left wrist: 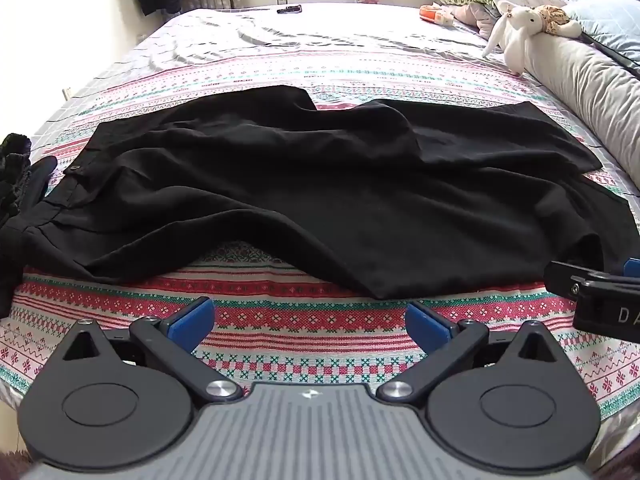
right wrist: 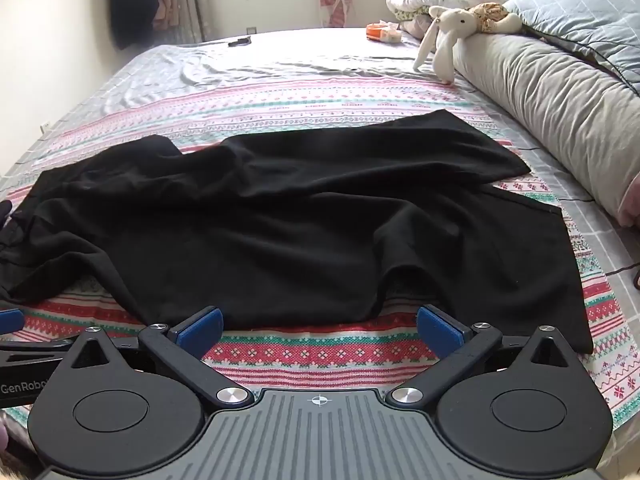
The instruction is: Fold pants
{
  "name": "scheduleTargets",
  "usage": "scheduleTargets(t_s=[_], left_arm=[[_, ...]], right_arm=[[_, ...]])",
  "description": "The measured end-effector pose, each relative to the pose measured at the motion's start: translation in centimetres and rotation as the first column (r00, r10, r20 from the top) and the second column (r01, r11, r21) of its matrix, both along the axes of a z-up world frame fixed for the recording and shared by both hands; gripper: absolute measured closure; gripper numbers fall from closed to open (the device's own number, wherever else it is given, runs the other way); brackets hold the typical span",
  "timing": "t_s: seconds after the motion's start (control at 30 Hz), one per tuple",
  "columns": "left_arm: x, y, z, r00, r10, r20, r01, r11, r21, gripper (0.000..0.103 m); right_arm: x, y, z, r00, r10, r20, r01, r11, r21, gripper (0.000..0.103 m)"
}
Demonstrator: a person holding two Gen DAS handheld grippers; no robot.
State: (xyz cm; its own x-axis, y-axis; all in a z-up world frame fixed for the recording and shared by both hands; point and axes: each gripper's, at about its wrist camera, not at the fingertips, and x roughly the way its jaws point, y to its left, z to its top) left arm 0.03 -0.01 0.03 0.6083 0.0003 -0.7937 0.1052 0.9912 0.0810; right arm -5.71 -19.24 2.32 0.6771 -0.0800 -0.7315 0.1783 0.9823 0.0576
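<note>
Black pants (left wrist: 320, 192) lie spread and rumpled across the patterned bedspread, waistband to the left, legs running to the right, one leg partly over the other. In the right wrist view the same pants (right wrist: 280, 224) fill the middle. My left gripper (left wrist: 310, 326) hovers wide open over the bedspread just short of the pants' near edge, nothing between its blue pads. My right gripper (right wrist: 320, 330) is also wide open, its pads at the near hem of the pants without pinching cloth. The right gripper's finger (left wrist: 592, 284) shows at the right edge of the left wrist view.
The bed's patterned cover (left wrist: 304, 344) runs under the pants. A grey bolster (right wrist: 552, 100), pillows and a white plush rabbit (right wrist: 444, 40) line the right side. Dark clothing (left wrist: 16, 176) lies at the left. A small dark object (left wrist: 290, 9) and an orange item (right wrist: 378, 32) rest far back.
</note>
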Motion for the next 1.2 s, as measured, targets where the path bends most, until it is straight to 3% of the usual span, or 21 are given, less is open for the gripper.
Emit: scheduleTargets(t_s=[1.2], left_arm=[[0.0,0.9,-0.5,1.0,0.013,-0.005,-0.013,1.0,-0.011,0.0]], right_arm=[[0.0,0.5,-1.4,0.999,0.024,-0.044,-0.023,0.999,0.036,0.0]])
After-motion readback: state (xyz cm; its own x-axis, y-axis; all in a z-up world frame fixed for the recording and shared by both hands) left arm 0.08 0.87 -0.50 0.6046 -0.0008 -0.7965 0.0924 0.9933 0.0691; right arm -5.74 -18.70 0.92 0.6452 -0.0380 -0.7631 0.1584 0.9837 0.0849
